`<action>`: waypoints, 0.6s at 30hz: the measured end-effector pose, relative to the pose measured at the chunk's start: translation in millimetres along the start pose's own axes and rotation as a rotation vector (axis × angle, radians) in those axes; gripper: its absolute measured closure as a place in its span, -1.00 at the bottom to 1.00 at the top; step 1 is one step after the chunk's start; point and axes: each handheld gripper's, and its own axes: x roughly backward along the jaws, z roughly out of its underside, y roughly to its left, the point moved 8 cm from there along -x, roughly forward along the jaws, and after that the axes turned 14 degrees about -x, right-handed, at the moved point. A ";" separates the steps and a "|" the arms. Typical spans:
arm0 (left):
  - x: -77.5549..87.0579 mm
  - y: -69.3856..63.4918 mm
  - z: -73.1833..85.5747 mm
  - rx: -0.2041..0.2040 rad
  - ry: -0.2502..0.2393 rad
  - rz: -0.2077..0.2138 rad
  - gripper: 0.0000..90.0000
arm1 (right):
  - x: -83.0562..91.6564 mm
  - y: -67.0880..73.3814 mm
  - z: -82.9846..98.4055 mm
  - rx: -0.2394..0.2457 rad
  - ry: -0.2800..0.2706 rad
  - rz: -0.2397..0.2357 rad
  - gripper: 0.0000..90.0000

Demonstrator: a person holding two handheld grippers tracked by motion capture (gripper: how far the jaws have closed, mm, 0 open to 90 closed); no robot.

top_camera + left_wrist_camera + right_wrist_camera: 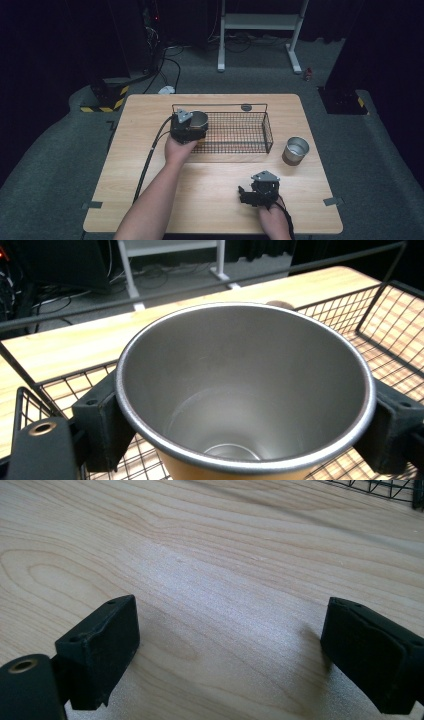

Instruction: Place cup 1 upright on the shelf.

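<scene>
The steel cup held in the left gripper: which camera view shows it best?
The left gripper view: the steel cup is close, open and empty, clamped between both jaws. The high view shows it small over the black wire basket.

Light falls from above onto the surface (pixel 210 185), which is bright and evenly lit, while the room around it sinks into near black. The high view is soft and low in detail. In the left gripper view the cup (pixel 245 390) is sharp, with a pale sheen on its inner wall. In the right gripper view the wood shows a washed-out glare patch, and soft shadows lie beside the tongs (pixel 230 650).
</scene>
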 end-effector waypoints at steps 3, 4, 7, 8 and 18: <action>-3.4 -1.2 2.1 -0.010 0.018 -0.008 -0.70 | 0.0 0.0 0.0 0.000 0.000 0.000 -0.81; -4.2 -1.9 2.9 -0.008 0.024 -0.006 -0.70 | 0.0 0.0 0.0 0.000 0.000 0.000 -0.81; -6.9 -1.6 5.6 -0.007 0.047 -0.014 -0.70 | 0.0 0.0 0.0 0.000 0.000 0.000 -0.81; -7.1 -1.2 6.5 -0.006 0.054 -0.009 -0.70 | 0.0 0.0 0.0 0.000 0.000 -0.001 -0.81; -5.7 -0.3 10.4 -0.011 0.077 -0.018 -0.70 | 0.2 0.5 0.3 0.003 -0.002 -0.001 -0.80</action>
